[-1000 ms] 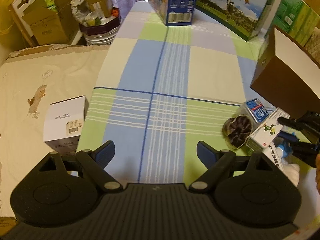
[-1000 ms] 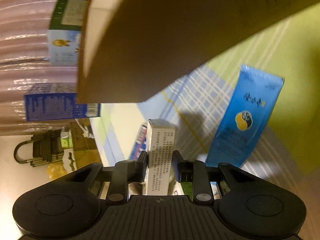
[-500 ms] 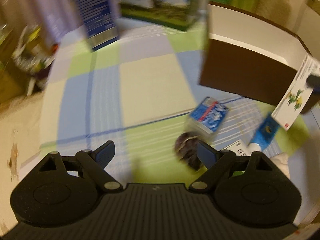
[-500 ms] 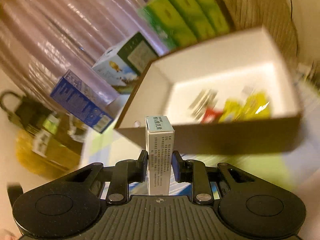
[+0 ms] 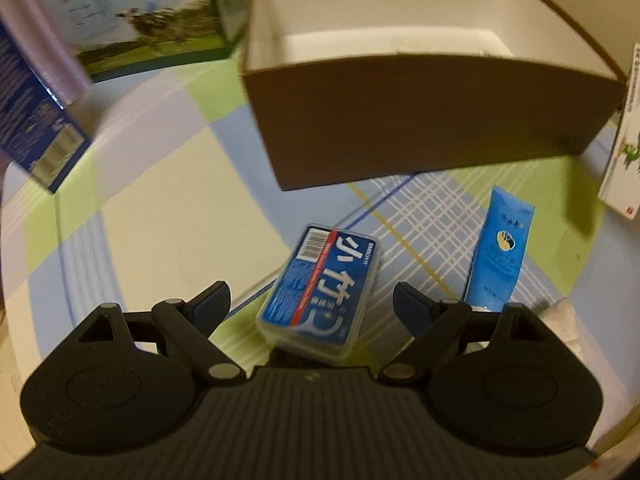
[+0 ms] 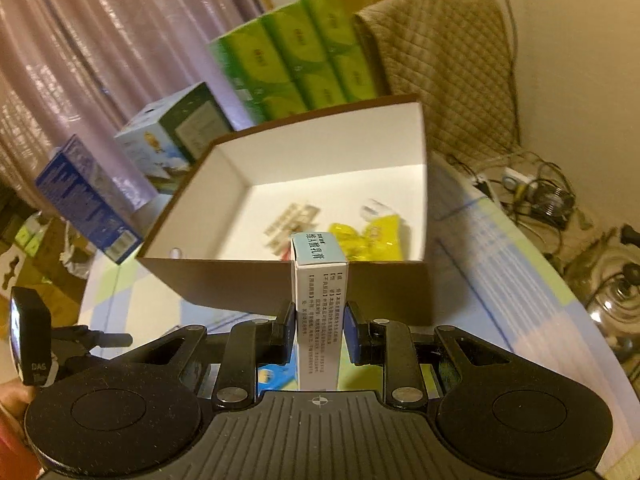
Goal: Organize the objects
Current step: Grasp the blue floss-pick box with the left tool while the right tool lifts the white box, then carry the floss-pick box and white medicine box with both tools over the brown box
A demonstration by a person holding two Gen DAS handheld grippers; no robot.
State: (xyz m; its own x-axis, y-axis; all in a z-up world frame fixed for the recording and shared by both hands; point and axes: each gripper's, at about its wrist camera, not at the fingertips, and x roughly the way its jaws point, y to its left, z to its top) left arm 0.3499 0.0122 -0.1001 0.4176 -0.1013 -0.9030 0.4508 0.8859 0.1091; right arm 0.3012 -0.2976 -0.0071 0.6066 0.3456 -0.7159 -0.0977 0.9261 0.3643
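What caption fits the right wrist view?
Right gripper holds a white carton before the open box.

The left tongs (image 5: 310, 300) are matte black plastic: a ribbed centre plate flanked by two rounded housings, each with a shallow circular recess, and a triangular cut-out on each outer link. Silver rivets pin the angled linkage arms, and the fingertips (image 5: 212, 298) carry dark blue pads. The right tongs (image 6: 320, 330) share that build, with a small white crosshair mark at the front edge of the ribbed plate, four silver rivets, and blue pads. At the right view's far left, a small black block reads "DAS" in pale letters
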